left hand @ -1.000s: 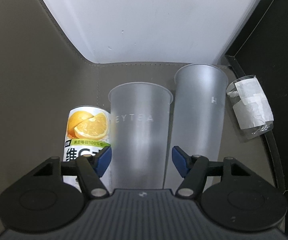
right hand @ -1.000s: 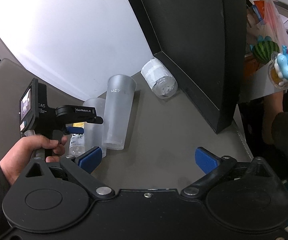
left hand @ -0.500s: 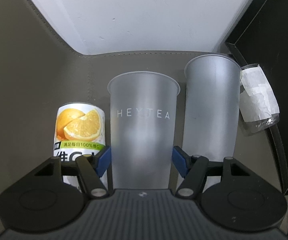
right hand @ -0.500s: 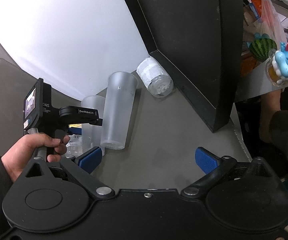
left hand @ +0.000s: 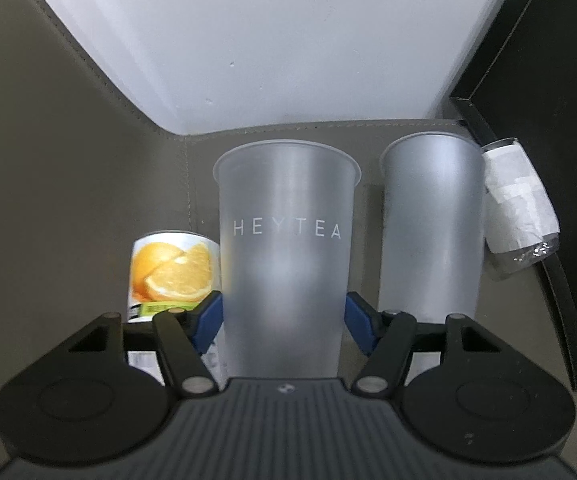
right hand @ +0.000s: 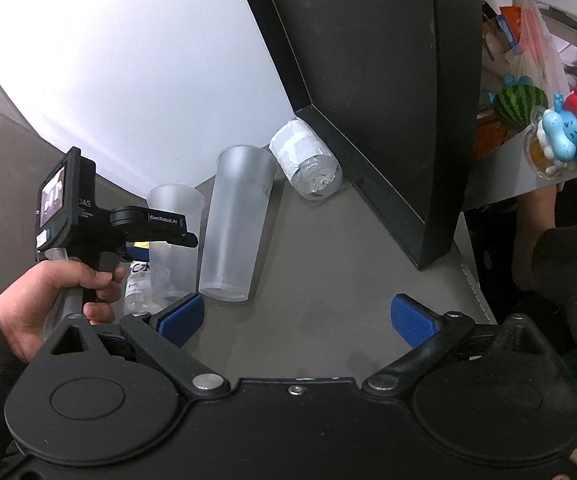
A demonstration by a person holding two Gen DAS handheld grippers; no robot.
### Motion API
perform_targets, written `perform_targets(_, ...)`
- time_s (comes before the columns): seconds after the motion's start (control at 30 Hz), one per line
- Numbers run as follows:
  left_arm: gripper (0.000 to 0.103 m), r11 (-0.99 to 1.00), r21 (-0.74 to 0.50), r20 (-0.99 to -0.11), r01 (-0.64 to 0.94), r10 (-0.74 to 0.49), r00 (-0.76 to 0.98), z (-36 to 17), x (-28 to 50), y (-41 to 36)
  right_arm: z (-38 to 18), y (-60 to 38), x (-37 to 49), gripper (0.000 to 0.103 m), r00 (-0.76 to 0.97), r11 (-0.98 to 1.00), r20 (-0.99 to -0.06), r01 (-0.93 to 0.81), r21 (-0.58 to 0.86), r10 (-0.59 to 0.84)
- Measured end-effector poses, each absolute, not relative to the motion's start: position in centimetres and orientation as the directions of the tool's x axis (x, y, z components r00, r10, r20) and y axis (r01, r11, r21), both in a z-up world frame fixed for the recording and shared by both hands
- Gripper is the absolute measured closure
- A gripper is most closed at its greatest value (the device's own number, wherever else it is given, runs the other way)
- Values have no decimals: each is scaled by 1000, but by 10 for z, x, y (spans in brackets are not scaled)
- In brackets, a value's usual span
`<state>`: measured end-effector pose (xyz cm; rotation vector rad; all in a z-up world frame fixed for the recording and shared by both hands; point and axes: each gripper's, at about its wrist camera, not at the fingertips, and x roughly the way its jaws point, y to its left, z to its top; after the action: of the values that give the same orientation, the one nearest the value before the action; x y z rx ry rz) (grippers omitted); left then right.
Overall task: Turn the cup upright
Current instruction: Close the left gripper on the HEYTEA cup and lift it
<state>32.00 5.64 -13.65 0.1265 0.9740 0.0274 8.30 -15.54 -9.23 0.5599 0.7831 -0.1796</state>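
A frosted HEYTEA cup (left hand: 286,256) stands upright, mouth up, on the grey mat (left hand: 68,208). My left gripper (left hand: 284,316) has its blue pads (left hand: 208,318) against both sides of the cup's lower half, shut on it. A taller frosted cup (left hand: 432,224) stands upright to its right. In the right wrist view the shorter cup (right hand: 172,240) sits behind the left gripper's body, and the tall cup (right hand: 236,224) stands beside it. My right gripper (right hand: 296,318) is open and empty, low over the mat in front of both cups.
An orange juice can (left hand: 170,276) stands left of the held cup. A clear bottle with a white label (left hand: 516,208) lies on its side against a black box (right hand: 368,80). A white wall (left hand: 268,40) closes the back. Toys (right hand: 560,132) sit at right.
The left gripper has moved closer in around the HEYTEA cup, which now looks larger and stands straight. The right gripper has drifted slightly, still open.
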Motion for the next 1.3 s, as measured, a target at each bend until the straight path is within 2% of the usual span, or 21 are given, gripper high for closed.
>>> perform_targets(1.3,39,989,107,-789,99,24,614,-84,238,41,-76,-153,69,2,755,852,-655,335,403,13)
